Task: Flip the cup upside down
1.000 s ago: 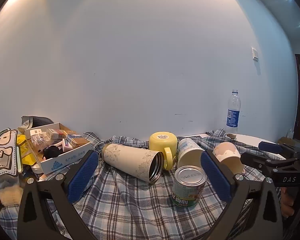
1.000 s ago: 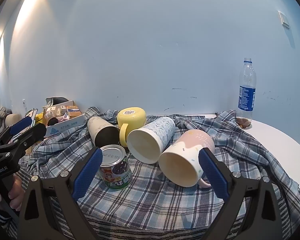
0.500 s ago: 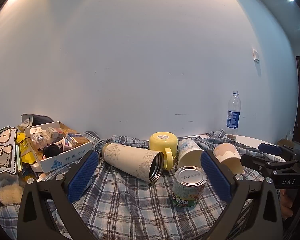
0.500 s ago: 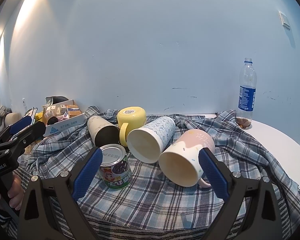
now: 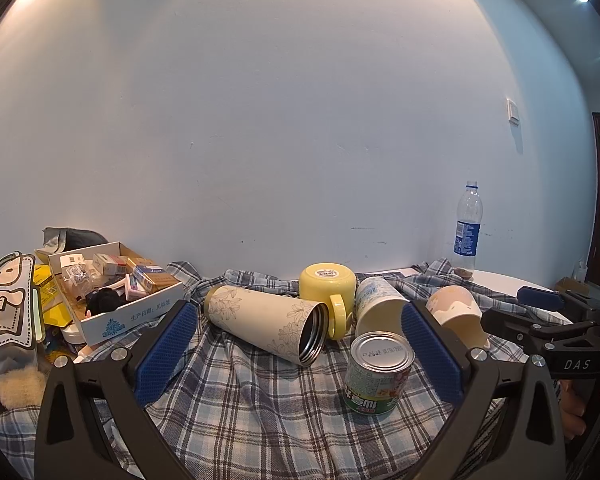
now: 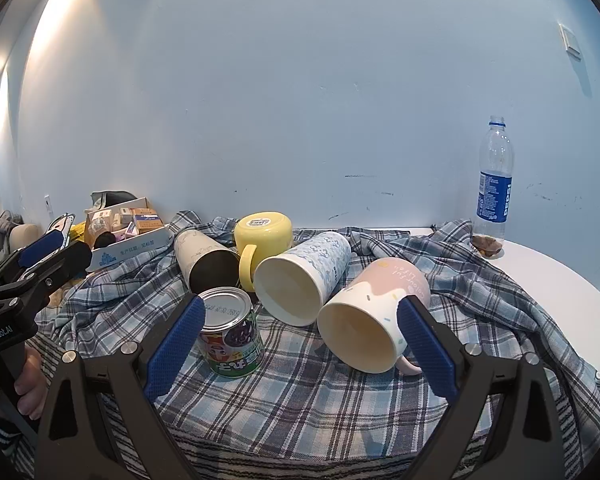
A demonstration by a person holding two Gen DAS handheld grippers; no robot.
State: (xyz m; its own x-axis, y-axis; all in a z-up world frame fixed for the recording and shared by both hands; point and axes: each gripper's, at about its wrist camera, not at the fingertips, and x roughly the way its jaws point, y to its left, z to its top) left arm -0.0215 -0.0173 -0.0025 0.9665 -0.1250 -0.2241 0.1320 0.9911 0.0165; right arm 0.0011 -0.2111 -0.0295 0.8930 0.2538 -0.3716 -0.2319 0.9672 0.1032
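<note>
A pink and white mug (image 6: 374,312) lies on its side on the plaid cloth, mouth toward me; it also shows in the left wrist view (image 5: 456,312). A blue-patterned white cup (image 6: 304,276) lies on its side beside it. A cream floral tumbler (image 5: 266,322) lies on its side. A yellow mug (image 5: 328,292) stands upside down. My right gripper (image 6: 300,344) is open and empty, short of the mug and the can. My left gripper (image 5: 300,356) is open and empty, short of the tumbler.
A tin can (image 6: 230,330) stands upright in front of the cups. A white box (image 5: 112,296) of small items sits at the left. A water bottle (image 6: 494,182) stands at the back right on the white table (image 6: 548,268). A wall is close behind.
Both grippers have barely shifted. Nothing on the cloth has moved.
</note>
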